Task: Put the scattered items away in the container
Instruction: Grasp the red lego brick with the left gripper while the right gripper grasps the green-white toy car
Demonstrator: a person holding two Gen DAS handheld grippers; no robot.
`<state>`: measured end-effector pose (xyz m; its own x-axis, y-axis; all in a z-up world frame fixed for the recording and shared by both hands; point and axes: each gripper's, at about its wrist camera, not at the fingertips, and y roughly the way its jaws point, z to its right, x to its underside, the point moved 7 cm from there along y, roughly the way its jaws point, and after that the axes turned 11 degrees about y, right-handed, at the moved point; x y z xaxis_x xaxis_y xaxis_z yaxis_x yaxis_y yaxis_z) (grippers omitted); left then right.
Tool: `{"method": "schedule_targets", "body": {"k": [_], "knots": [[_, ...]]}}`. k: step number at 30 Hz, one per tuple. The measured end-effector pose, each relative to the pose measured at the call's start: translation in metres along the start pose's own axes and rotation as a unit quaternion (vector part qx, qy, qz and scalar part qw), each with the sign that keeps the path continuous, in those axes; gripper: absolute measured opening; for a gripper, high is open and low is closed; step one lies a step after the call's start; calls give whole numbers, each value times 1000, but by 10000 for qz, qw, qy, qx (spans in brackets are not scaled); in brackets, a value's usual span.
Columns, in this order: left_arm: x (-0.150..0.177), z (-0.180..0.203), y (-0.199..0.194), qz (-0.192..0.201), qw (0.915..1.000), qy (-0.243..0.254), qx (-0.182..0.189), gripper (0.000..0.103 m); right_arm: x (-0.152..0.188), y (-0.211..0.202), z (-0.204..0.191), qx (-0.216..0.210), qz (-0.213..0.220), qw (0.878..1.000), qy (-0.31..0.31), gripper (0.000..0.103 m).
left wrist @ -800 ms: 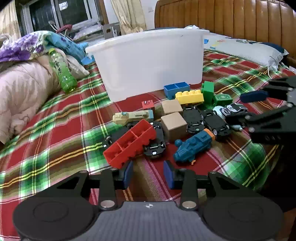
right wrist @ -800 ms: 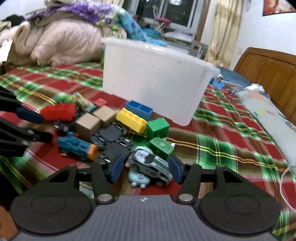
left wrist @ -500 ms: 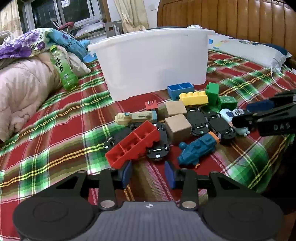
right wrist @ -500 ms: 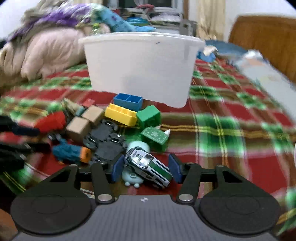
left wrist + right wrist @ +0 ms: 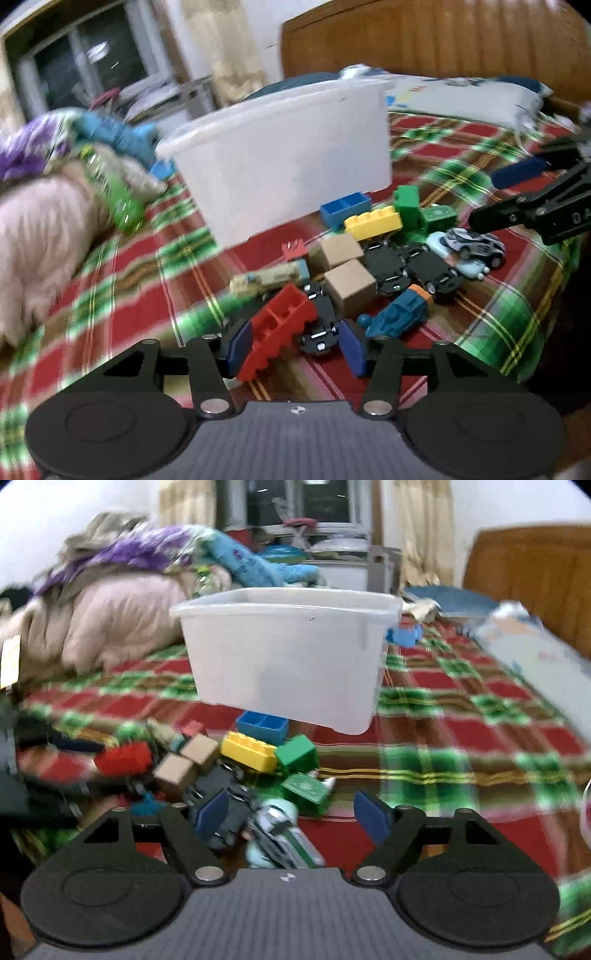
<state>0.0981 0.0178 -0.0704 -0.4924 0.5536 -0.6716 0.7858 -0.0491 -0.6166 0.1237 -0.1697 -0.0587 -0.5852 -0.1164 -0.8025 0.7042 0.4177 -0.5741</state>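
Observation:
A white plastic tub (image 5: 288, 155) stands on the plaid bed; it also shows in the right wrist view (image 5: 291, 657). Toys lie in a pile before it. My left gripper (image 5: 293, 345) is open, its fingers astride the near end of a red brick (image 5: 280, 328) and a black toy chassis (image 5: 319, 332). My right gripper (image 5: 290, 812) is open wide over a white-and-green toy car (image 5: 284, 834), which lies between its fingers; the car also shows in the left wrist view (image 5: 474, 242).
The pile holds a blue brick (image 5: 345, 208), yellow brick (image 5: 373, 223), green bricks (image 5: 408, 203), two wooden cubes (image 5: 351, 286), a teal toy (image 5: 397, 314) and black chassis. A green bottle (image 5: 118, 192) and bedding lie left. A pillow (image 5: 472, 96) and headboard are behind.
Both grippers have opened wider and moved forward. The left now straddles the red brick; the right has closed in over the toy car. Both views are motion-blurred.

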Motion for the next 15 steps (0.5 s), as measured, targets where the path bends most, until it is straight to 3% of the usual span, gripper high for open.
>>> {"method": "schedule_targets", "body": {"k": [3, 5, 6, 11, 14, 15], "knots": [[-7, -2, -6, 235, 9960, 860, -15, 56, 2, 1, 4, -76, -113, 9999, -44, 64], [-10, -8, 2, 146, 9890, 1452, -257, 56, 6, 5, 8, -124, -188, 9997, 118, 52], [-10, -11, 9, 51, 9874, 1561, -244, 56, 7, 7, 9, -149, -210, 9995, 195, 51], [6, -17, 42, -543, 9829, 1591, 751, 47, 14, 6, 9, -183, -204, 9993, 239, 49], [13, -11, 37, -452, 9832, 1536, 877, 40, 15, 5, 11, -163, -164, 9994, 262, 47], [13, -8, 34, -420, 9842, 1405, 991, 31, 15, 5, 12, -148, -158, 9994, 281, 46]]}}
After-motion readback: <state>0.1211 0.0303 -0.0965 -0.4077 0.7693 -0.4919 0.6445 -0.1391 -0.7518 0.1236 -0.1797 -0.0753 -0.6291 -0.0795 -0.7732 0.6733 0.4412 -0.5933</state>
